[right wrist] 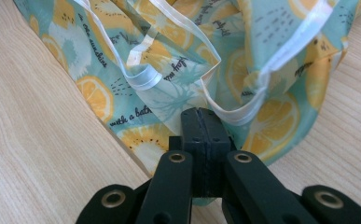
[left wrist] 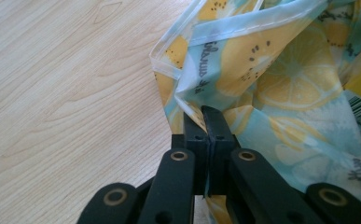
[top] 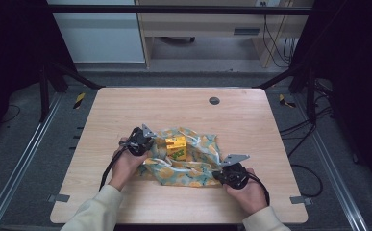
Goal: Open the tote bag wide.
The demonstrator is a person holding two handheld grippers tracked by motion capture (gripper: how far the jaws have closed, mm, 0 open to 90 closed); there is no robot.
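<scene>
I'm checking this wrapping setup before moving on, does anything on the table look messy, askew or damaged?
Nothing looks damaged or spilled. The teal, lemon-printed cloth lies crumpled rather than flat on the light wooden table, with the small yellow carton sitting askew in its folds. The left tongs and right tongs are each shut on a cloth edge.

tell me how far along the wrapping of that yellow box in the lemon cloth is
Done: the yellow box sits on the lemon-print cloth, which is already bunched around it. In hand: the left tongs and right tongs are each shut on a cloth edge. Left: the box top is uncovered, so the edges likely need folding over it.
</scene>
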